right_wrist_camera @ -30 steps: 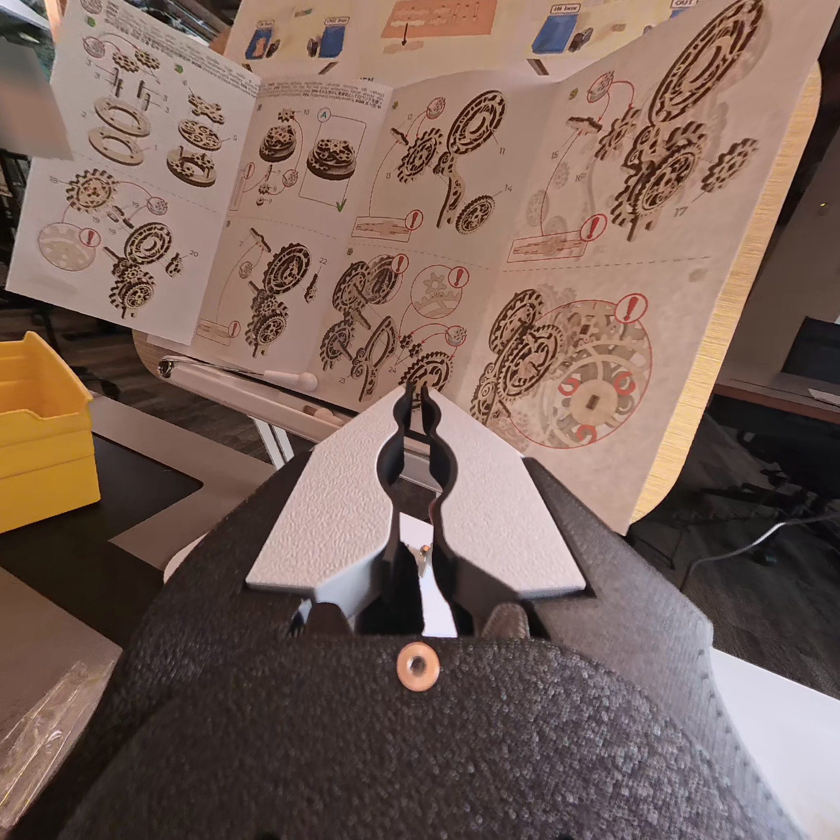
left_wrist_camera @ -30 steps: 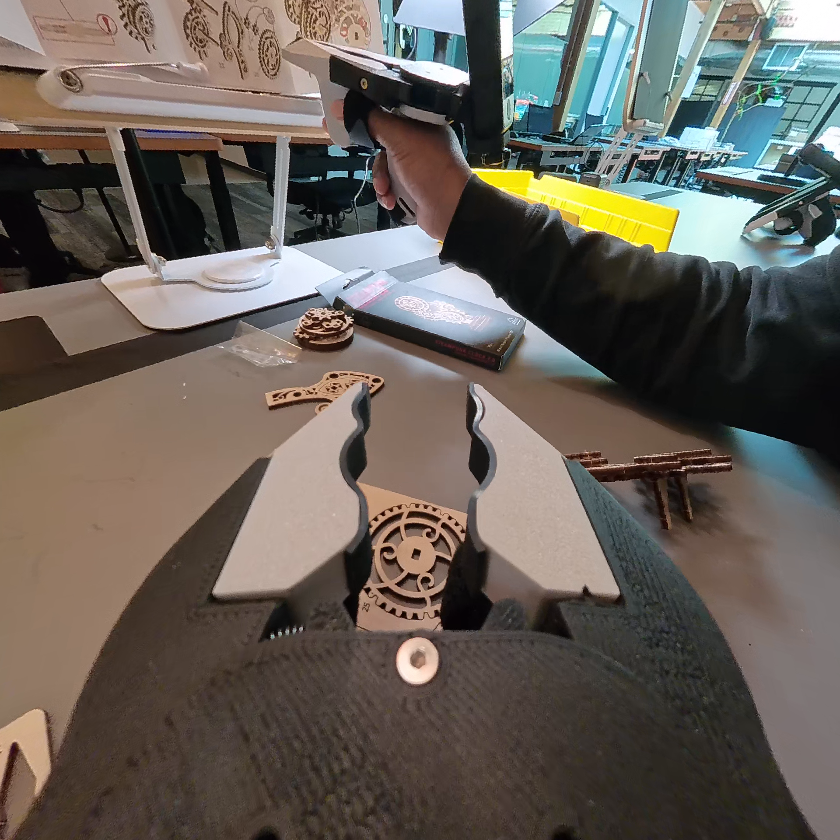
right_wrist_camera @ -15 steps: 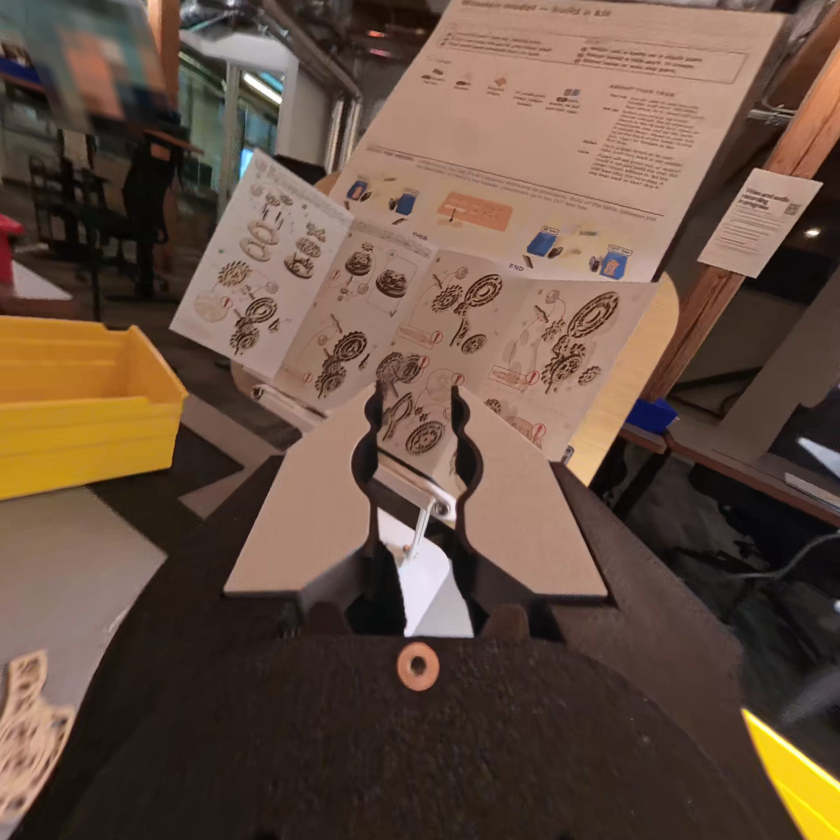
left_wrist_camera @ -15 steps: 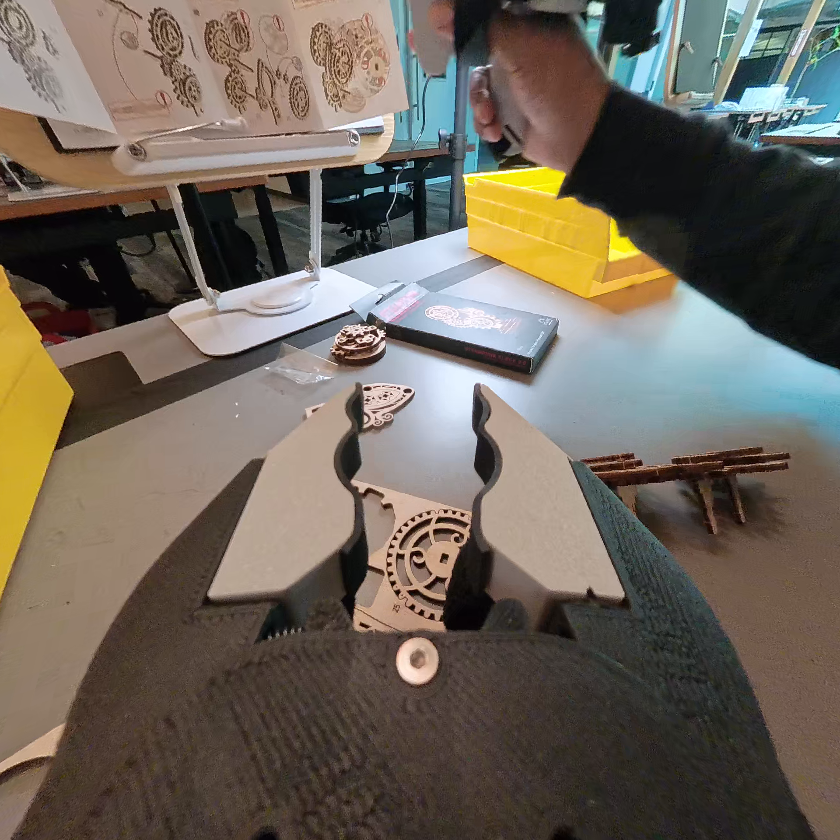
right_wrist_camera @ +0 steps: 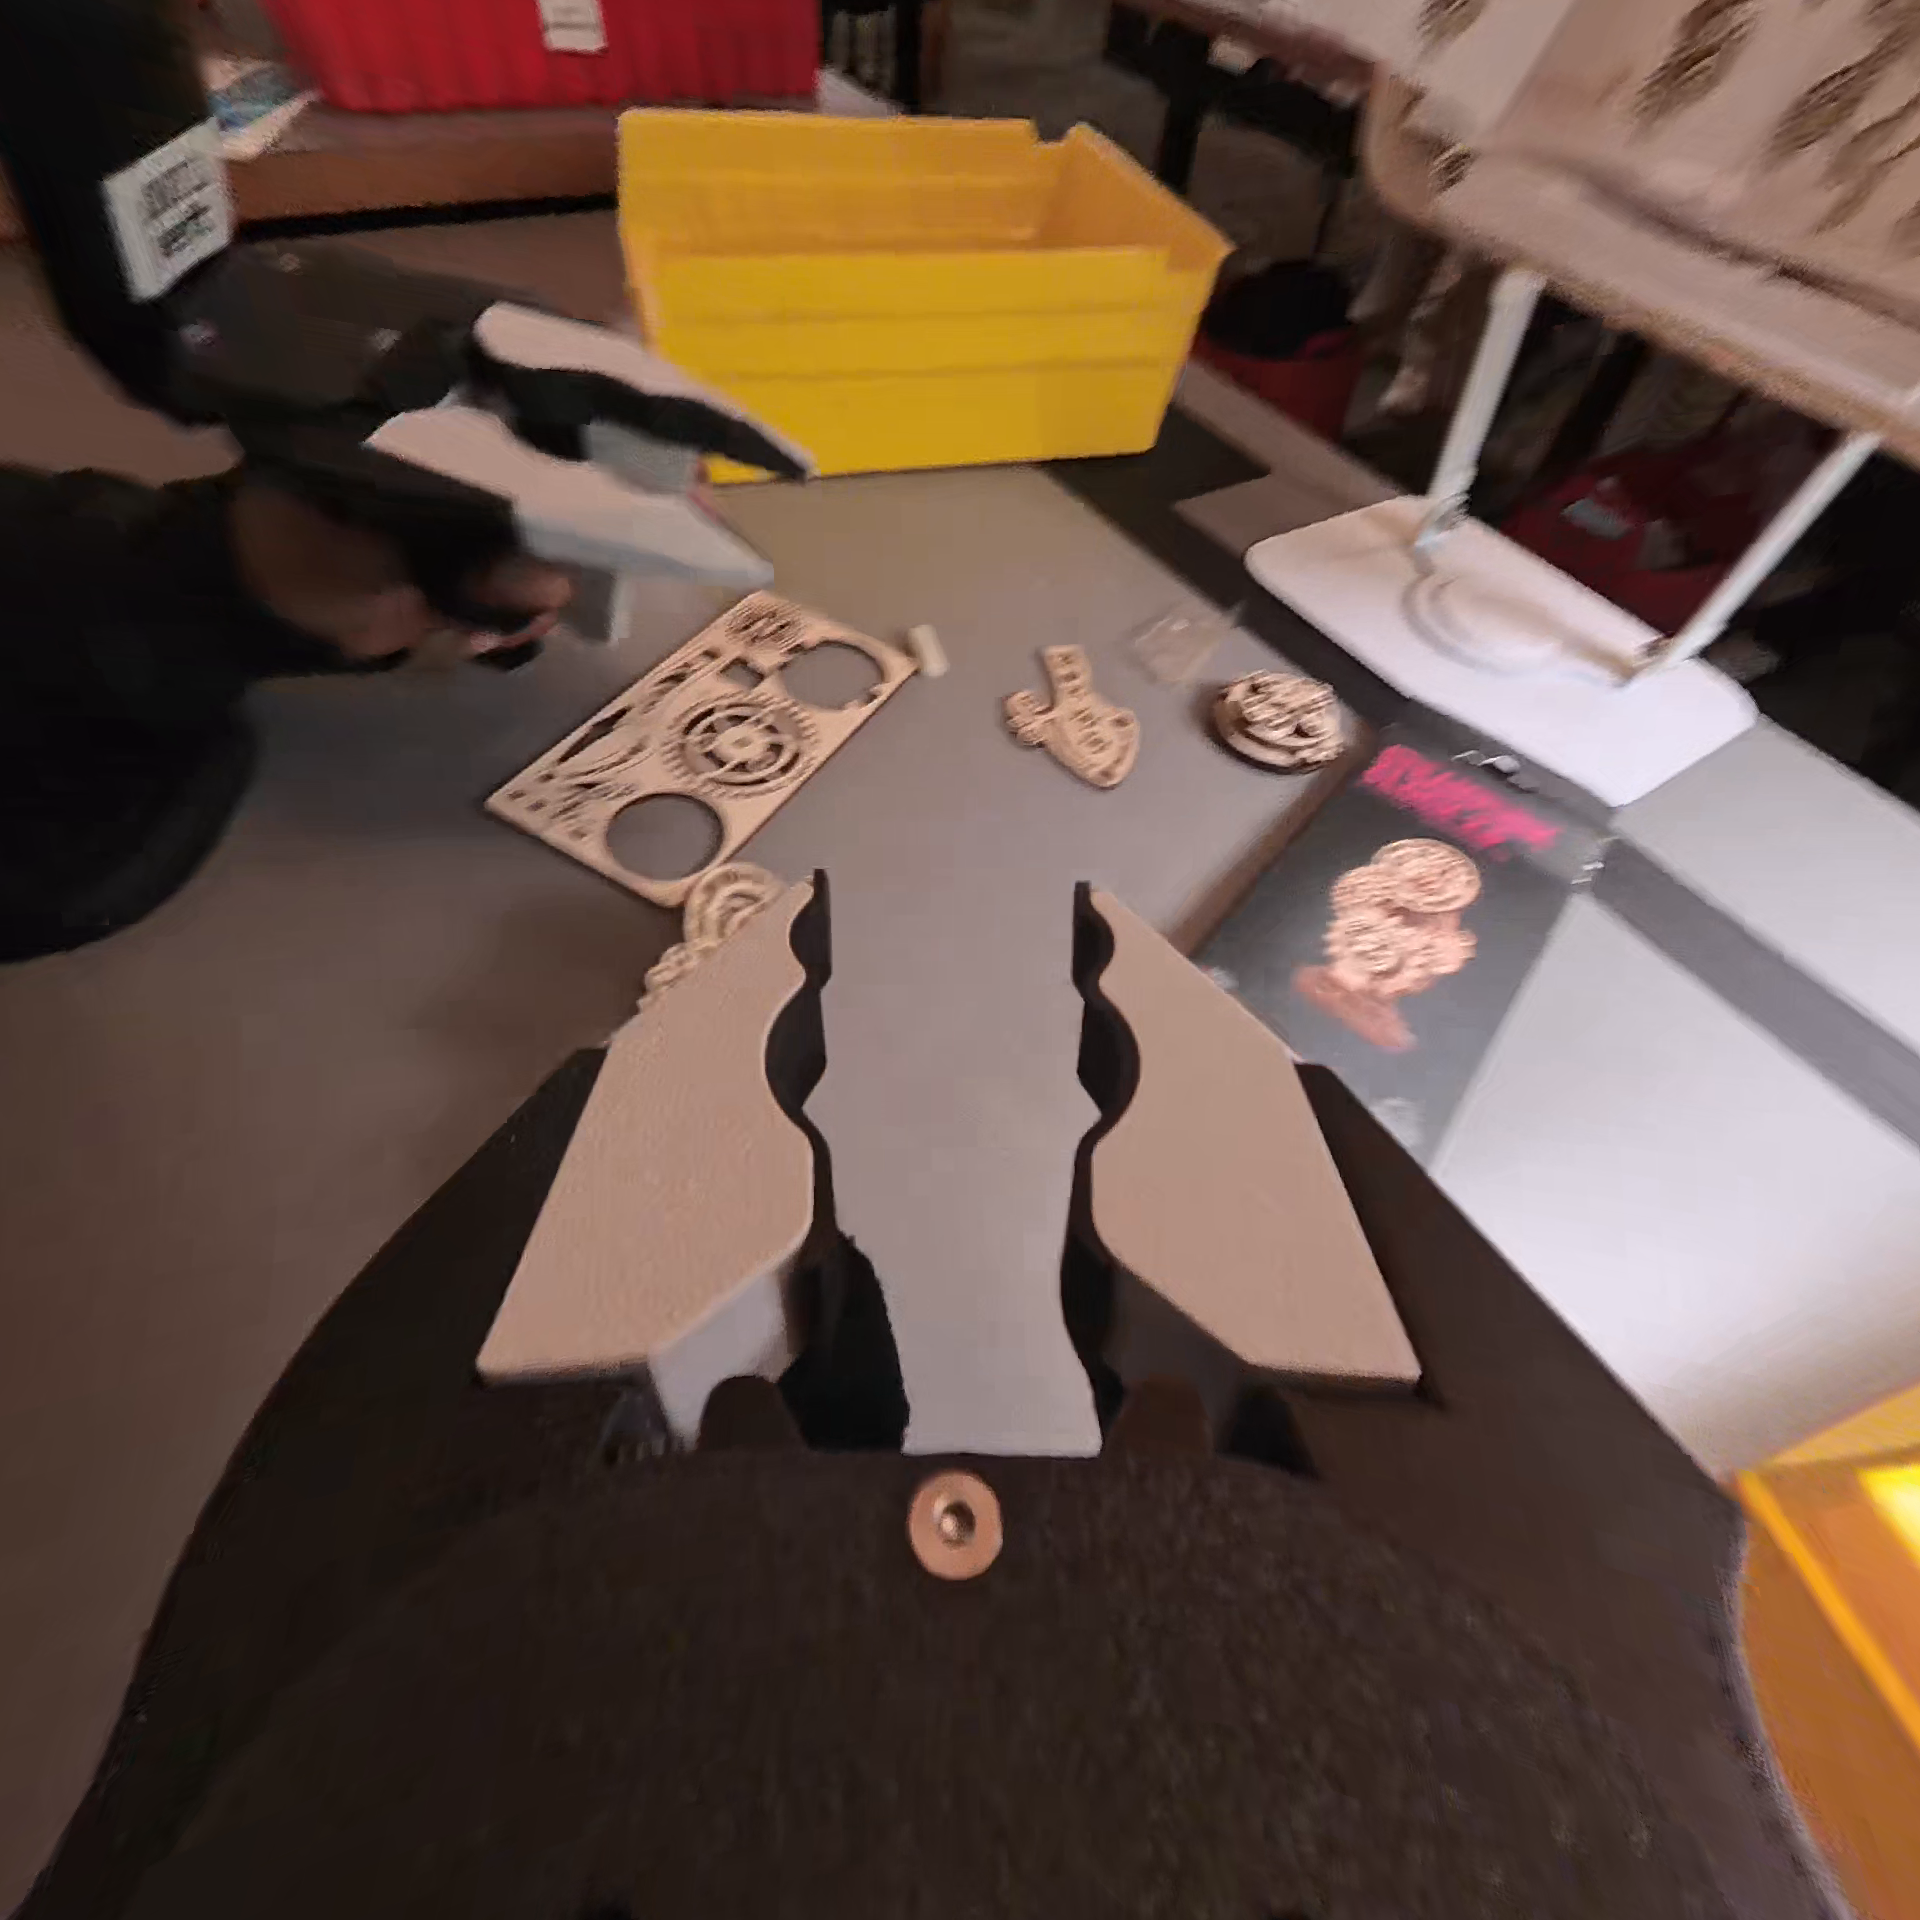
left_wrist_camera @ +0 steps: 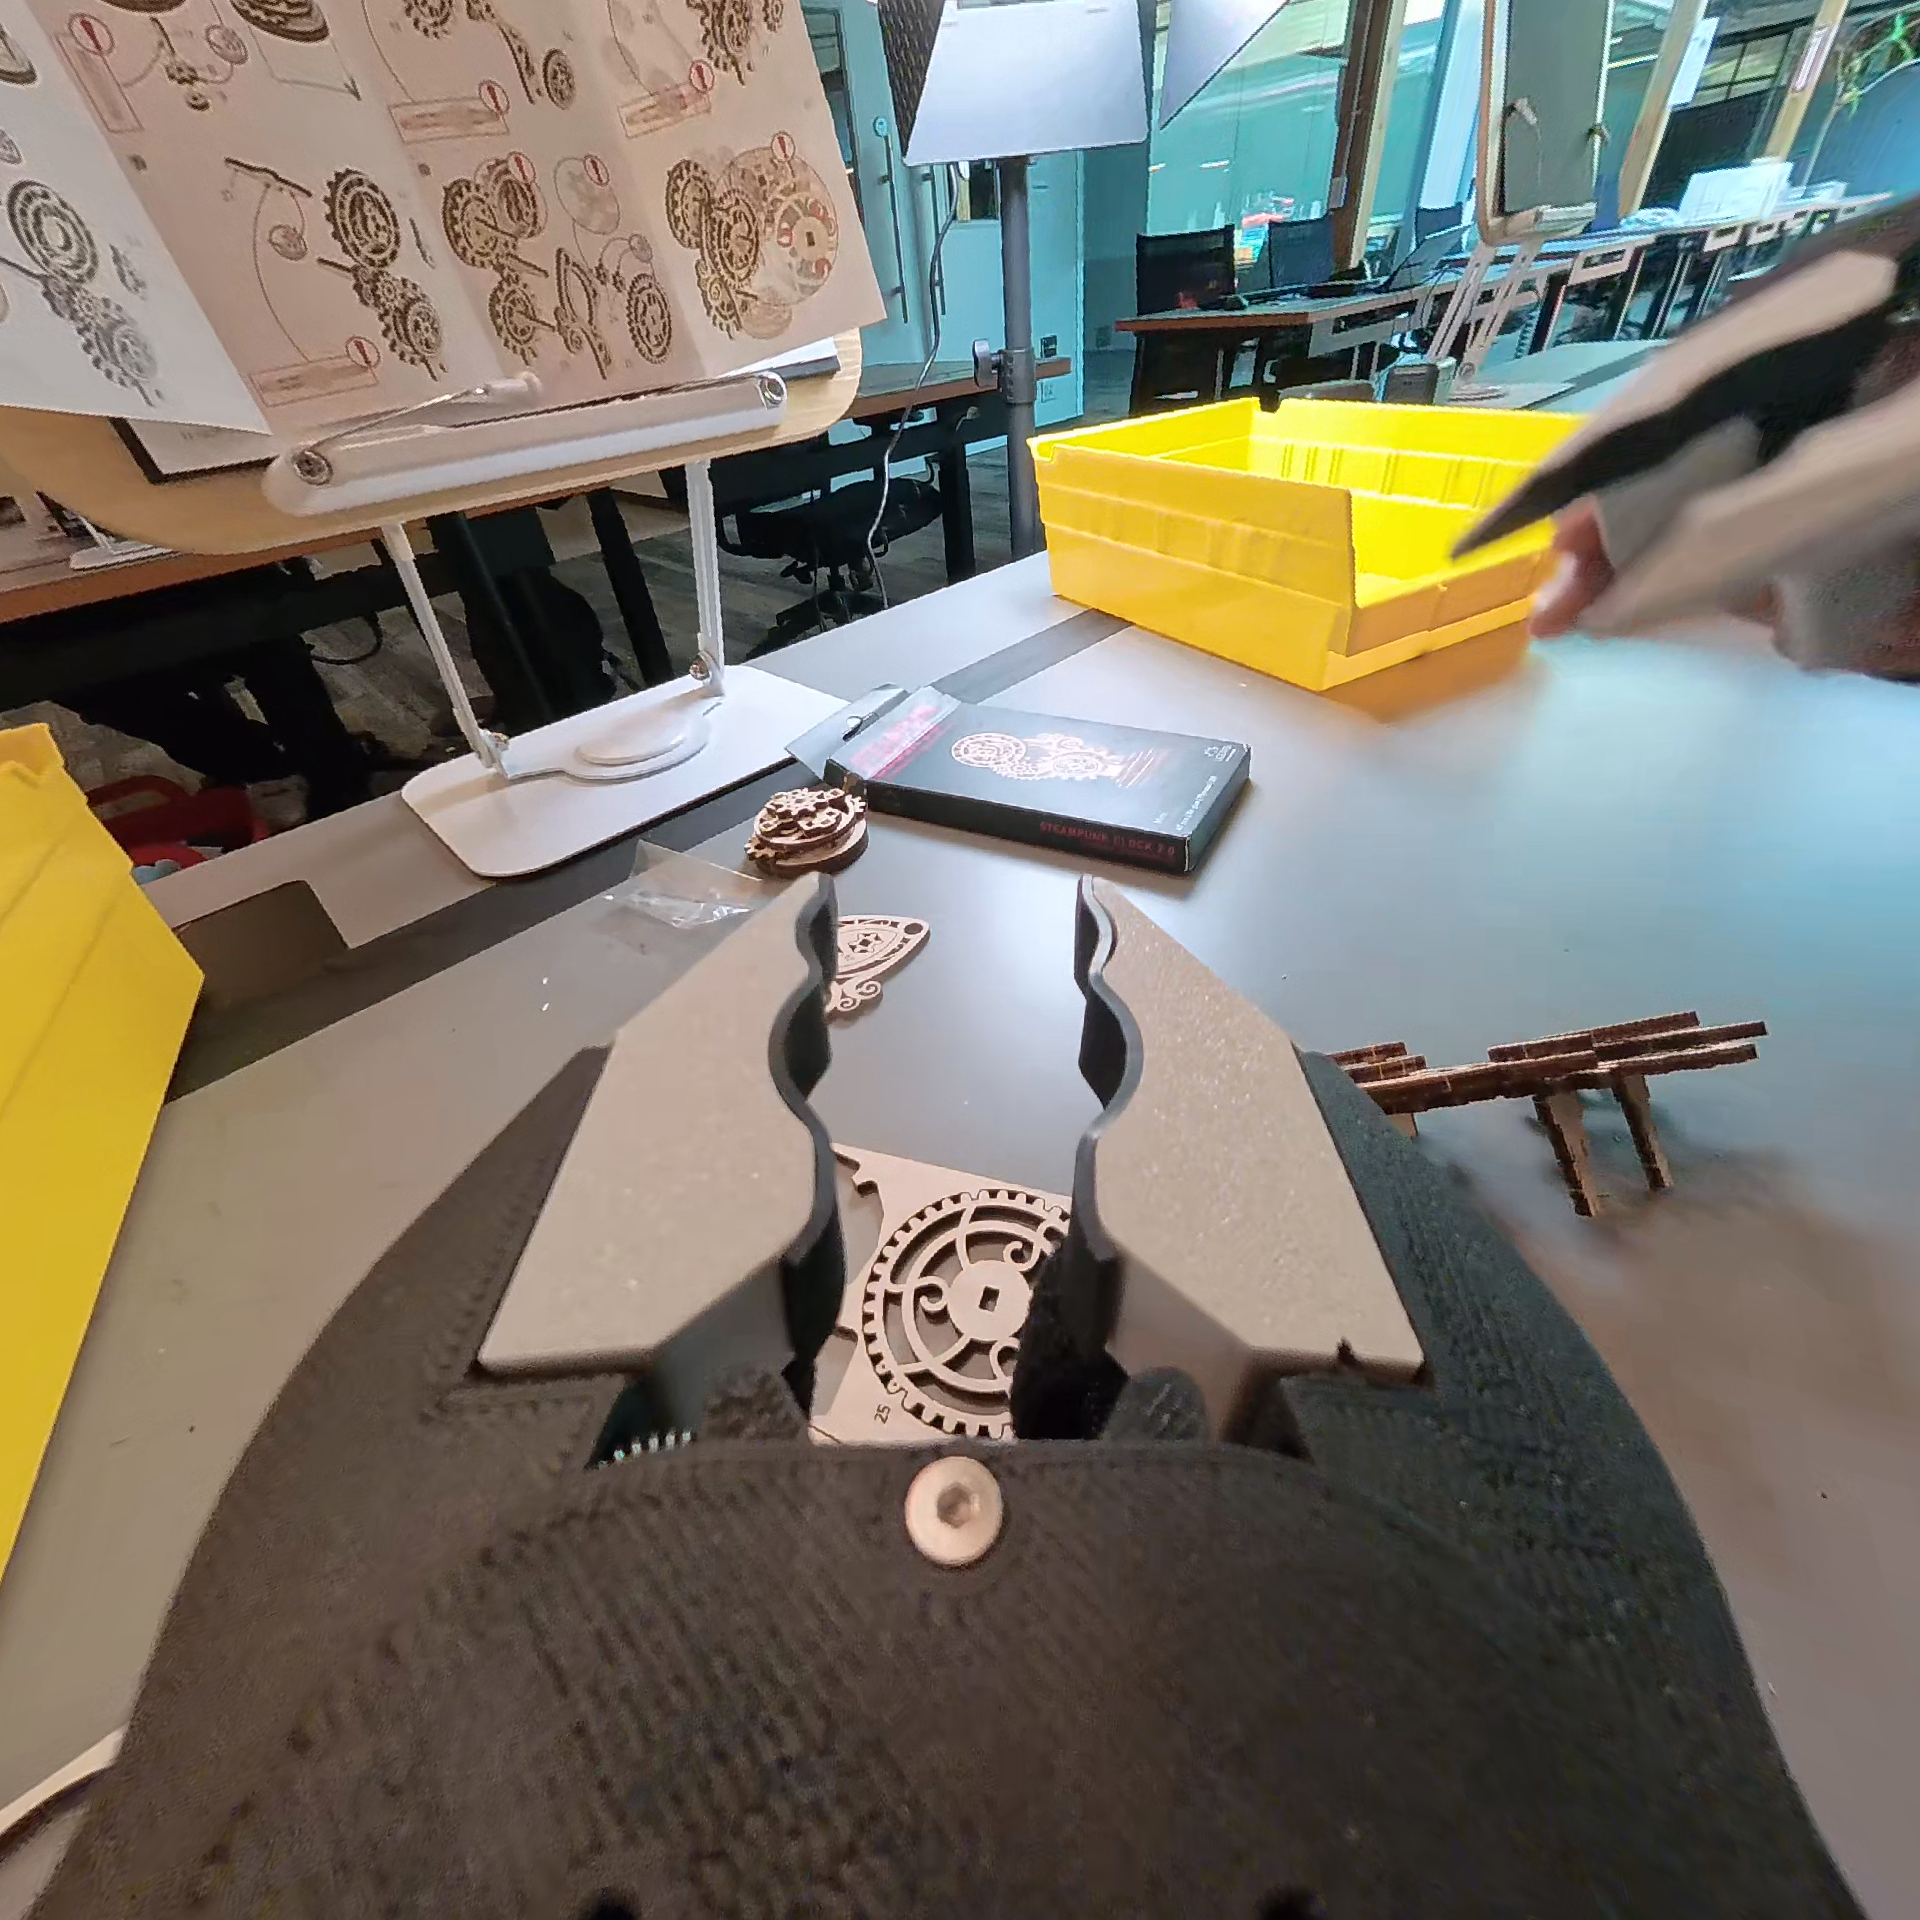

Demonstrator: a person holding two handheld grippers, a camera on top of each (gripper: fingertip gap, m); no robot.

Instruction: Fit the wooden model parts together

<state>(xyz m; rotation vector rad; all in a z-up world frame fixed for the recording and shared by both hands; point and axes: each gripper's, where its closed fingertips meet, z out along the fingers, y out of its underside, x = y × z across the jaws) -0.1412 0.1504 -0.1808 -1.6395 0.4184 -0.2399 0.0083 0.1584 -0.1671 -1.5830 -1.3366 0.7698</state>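
Note:
My left gripper (left_wrist_camera: pixel 954 904) is open and empty, held above a pale wooden parts sheet (left_wrist_camera: pixel 966 1288) with a gear cut into it. Beyond its tips lie a flat curved wooden piece (left_wrist_camera: pixel 873 956) and a round gear assembly (left_wrist_camera: pixel 805 826). A dark wooden frame assembly (left_wrist_camera: pixel 1538 1070) stands to the right. My right gripper (right_wrist_camera: pixel 951 904) is open and empty above bare table, blurred. The right wrist view shows the sheet (right_wrist_camera: pixel 707 748), the curved piece (right_wrist_camera: pixel 1075 712), the gear assembly (right_wrist_camera: pixel 1273 717), a curly wooden piece (right_wrist_camera: pixel 717 914) by my left finger, and the left gripper (right_wrist_camera: pixel 779 520).
A black kit box (left_wrist_camera: pixel 1049 784) lies behind the parts. A white stand (left_wrist_camera: pixel 582 769) holds the instruction sheet (left_wrist_camera: pixel 468 187). Yellow bins sit at back right (left_wrist_camera: pixel 1299 520) and at left (left_wrist_camera: pixel 62 1039). A clear plastic bag (right_wrist_camera: pixel 1184 634) lies near the stand base. The curly wooden piece (right_wrist_camera: pixel 717 914) is about 10 cm from both grippers' fingertips. My left tips are roughly 20 cm from the round gear assembly (left_wrist_camera: pixel 805 826). My right wrist view (right_wrist_camera: pixel 1258 701) looks at it from another angle.
My right gripper has swung down from facing the instruction sheet to facing the table, and its jaws have opened from nearly shut. My left gripper stays open and has tilted up slightly.

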